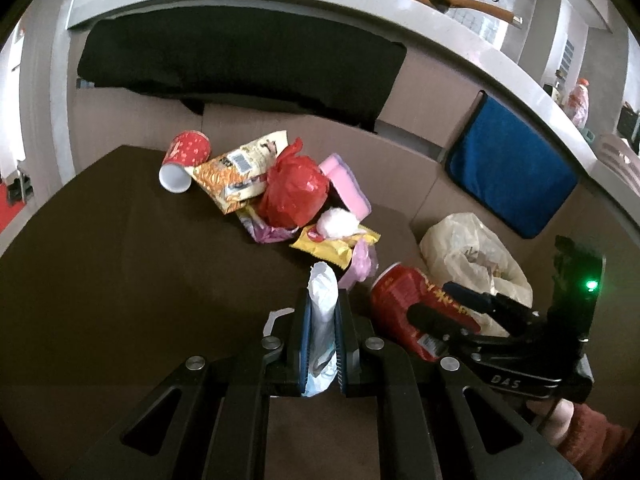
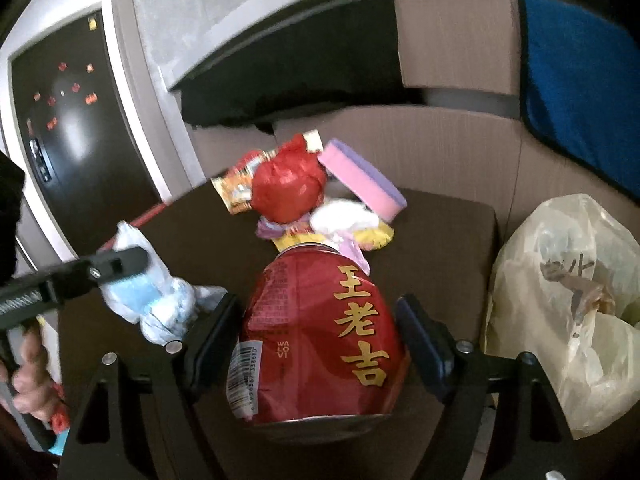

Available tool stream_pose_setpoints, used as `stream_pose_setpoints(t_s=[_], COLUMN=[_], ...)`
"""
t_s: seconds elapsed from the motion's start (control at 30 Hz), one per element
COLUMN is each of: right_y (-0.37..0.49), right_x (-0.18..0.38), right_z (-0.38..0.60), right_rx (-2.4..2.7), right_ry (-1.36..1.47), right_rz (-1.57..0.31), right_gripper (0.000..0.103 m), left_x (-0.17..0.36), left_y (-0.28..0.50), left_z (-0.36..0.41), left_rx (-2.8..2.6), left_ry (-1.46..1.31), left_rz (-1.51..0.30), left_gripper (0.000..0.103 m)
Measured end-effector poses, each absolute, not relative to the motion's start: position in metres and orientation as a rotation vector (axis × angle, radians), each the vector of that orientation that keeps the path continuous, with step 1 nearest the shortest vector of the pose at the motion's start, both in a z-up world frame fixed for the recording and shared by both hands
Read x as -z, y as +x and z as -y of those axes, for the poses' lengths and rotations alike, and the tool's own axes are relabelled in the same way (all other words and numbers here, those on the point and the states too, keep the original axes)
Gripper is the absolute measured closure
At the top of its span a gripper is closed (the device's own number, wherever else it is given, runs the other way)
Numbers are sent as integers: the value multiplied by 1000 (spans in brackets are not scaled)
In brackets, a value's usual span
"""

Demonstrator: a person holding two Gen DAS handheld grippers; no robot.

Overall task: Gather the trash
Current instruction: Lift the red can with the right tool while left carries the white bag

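Left gripper [image 1: 322,312]: pressed together on a crumpled white-and-blue plastic wrapper [image 1: 322,320], which stands up between the pads above the dark brown table [image 1: 120,260].
Right gripper [image 2: 320,320]: jaws spread wide around a red drink can with gold characters [image 2: 320,340]; a gap shows at the right pad, and contact at the left pad cannot be told.
Can: lying on the table, near its right edge.
Trash pile: red knotted plastic bag [image 1: 294,192], orange snack packet [image 1: 232,172], red paper cup [image 1: 184,162], pink sponge block [image 1: 348,184], yellow wrapper [image 1: 332,246].
Beside table: pale translucent plastic bag [image 2: 560,300].
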State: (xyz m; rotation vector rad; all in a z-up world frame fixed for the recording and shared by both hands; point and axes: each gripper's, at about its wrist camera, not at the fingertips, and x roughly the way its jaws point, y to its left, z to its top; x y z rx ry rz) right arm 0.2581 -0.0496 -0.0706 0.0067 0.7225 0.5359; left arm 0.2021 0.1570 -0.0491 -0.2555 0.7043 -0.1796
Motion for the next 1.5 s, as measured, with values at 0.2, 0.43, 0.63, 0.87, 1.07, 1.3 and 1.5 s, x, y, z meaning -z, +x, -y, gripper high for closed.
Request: stream_pose_setpoints(t_s=[0.2,0.43,0.63,0.87,1.07,1.3,1.5], right_y=[267,277,263,266,270,266,266], right_x=[92,106,75,31,-30,-77,-97], right_z=[62,54,50,56,97,148,208], right_rx=[-548,-563,-568,-547,-476,-376,-251], right_ry=[114,112,38,-8,10,-30,-38], right_rz=[-817,-897,-749,-630,-487,-359,-331], right_gripper=[24,38,40,42,52,54,54], left_x=[59,63,58,21,-38,-72,-77], left_y=[205,205,204,205,212,245,270], left_z=[-163,-164,-164,-151,-112,-56,17], left_rx=[174,175,170,163,197,282,397], left_ry=[-286,-300,-283,-209,-104,-96,-61], left_rz=[-734,-741,-713,-607,-438,-356,-351], left_gripper=[92,92,92,93,93,94,94])
